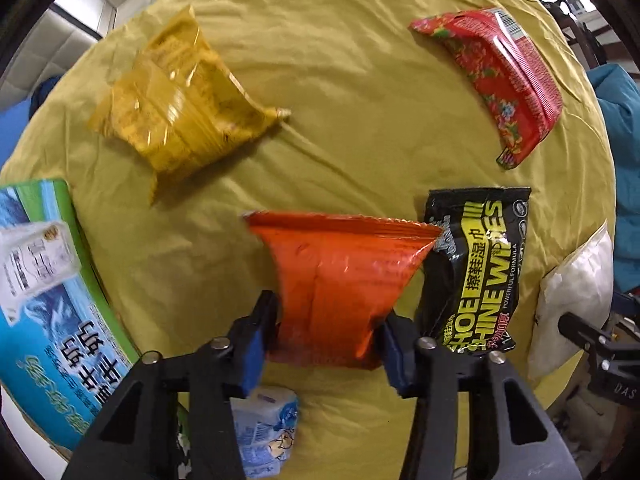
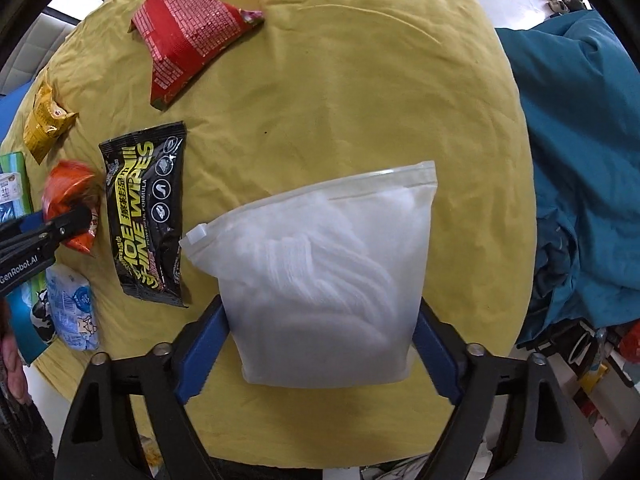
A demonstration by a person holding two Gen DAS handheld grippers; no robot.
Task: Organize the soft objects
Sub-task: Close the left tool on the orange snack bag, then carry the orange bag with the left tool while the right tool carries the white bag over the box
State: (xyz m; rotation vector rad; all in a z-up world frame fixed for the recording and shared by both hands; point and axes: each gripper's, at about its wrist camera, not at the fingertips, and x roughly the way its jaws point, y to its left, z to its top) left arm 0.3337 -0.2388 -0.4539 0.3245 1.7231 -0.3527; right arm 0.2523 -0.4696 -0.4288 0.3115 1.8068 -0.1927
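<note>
On the table, covered with a wrinkled yellow cloth [image 1: 340, 60], several soft packs lie scattered. The left gripper [image 1: 326, 334] pinches the lower end of an orange packet [image 1: 340, 280], one blue pad pressed against each side, and the packet stands up from between them with its crimped top edge fanned wide. Just to its right lies a black pack of shoe wipes [image 1: 476, 268], lengthwise, its near end beside the gripper's right finger. Farther off sit a yellow packet [image 1: 180, 108] at the left and a red flowered packet [image 1: 504, 84] at the right, well apart from each other. At the left edge of the table a green and blue box [image 1: 52, 320] carries a small white pack [image 1: 32, 256] on top, and a pale blue tissue pack [image 1: 264, 428] lies below the gripper.

From the right wrist view, the right gripper [image 2: 320, 344] clamps a frosted white zip bag [image 2: 324, 276] by its lower sides, blue pads touching both edges; folded white material shows through the plastic. The bag's zip edge points away from the camera, tilted up to the right. The shoe wipes lie just left of the bag. A teal cloth [image 2: 580, 160] is heaped beyond the table's right edge.
</note>
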